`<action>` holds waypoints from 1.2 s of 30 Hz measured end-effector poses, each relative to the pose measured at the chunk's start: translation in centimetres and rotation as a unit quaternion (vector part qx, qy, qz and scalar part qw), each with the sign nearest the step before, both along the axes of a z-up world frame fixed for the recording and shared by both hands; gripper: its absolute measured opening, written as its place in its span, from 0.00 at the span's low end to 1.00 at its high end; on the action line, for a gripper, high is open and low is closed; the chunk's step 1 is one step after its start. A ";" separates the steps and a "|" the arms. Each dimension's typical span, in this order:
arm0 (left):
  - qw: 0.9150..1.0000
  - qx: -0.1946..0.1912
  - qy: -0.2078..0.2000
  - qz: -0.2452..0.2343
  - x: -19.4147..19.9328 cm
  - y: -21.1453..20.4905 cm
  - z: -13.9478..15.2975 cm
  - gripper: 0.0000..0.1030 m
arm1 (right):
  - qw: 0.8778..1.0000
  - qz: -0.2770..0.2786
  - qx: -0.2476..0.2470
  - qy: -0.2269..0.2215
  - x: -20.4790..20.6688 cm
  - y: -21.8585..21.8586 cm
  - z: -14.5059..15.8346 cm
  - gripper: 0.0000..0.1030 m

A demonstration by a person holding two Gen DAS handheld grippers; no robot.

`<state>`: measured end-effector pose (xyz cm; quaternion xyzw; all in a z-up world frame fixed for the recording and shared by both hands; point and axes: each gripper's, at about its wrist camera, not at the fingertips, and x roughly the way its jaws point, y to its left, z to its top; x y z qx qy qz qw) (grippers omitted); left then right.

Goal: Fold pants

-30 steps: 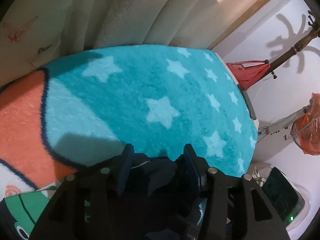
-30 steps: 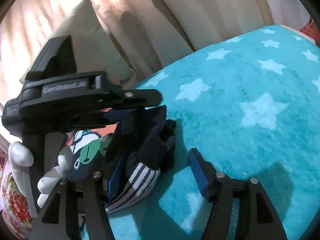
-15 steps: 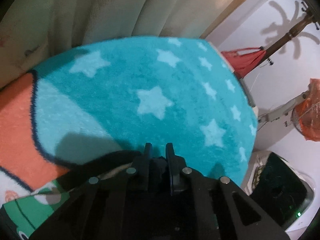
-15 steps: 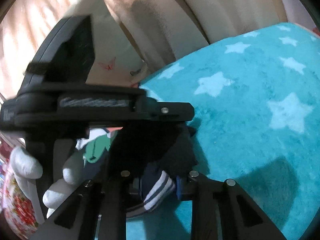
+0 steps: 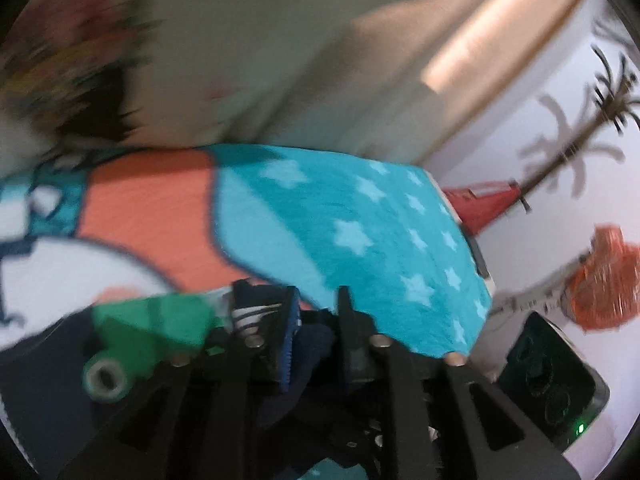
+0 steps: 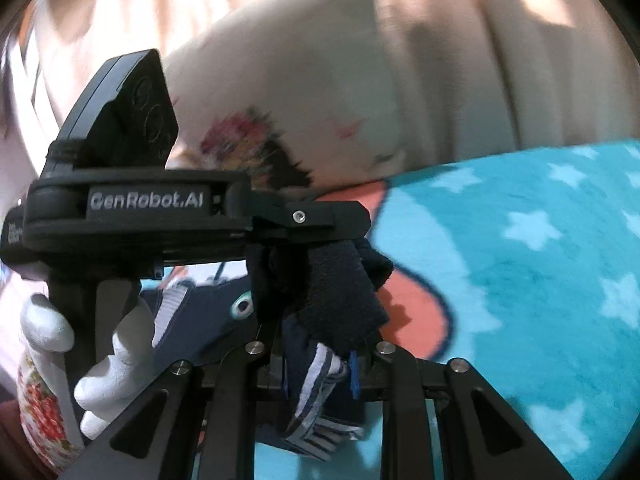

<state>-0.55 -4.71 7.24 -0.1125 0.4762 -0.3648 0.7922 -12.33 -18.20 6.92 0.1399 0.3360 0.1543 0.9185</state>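
Observation:
The pants (image 6: 340, 300) are dark navy with white side stripes and lie bunched over a blanket. My right gripper (image 6: 320, 360) is shut on a striped fold of them. My left gripper (image 5: 316, 308), seen from the side in the right wrist view (image 6: 304, 240), is shut on the dark cloth just above the right one. In the left wrist view the navy cloth (image 5: 312, 340) fills the narrow gap between its fingers, and a striped edge (image 5: 252, 312) shows to its left. The view is blurred.
The blanket (image 5: 360, 220) is teal with pale stars, plus orange, white and green patches (image 5: 148, 208). Cream curtains (image 6: 440, 60) and a printed pillow (image 6: 280, 120) stand behind. A coat stand (image 5: 580, 140), red cloth and a dark device (image 5: 552, 380) are at right.
Both grippers closed on the pants during the last second and stay closed. They have lifted and swung left, so more of the orange and white blanket part shows.

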 end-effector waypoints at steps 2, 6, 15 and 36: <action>0.999 -0.002 0.004 0.035 -0.1 2.6 -0.4 0.40 | 1.000 0.021 -0.015 0.002 0.3 1.6 -0.5 0.28; 0.995 -0.023 0.003 0.094 -0.7 7.5 -0.3 0.50 | 0.996 0.089 -0.018 0.018 0.9 4.3 -1.4 0.61; 0.982 -0.058 -0.005 0.179 -3.4 13.8 -0.1 0.54 | 0.995 0.102 -0.004 0.000 -1.5 4.7 0.2 0.62; 0.984 0.103 -0.015 0.142 -7.4 10.8 -5.1 0.54 | 0.986 0.047 0.059 0.146 10.2 3.8 -3.2 0.29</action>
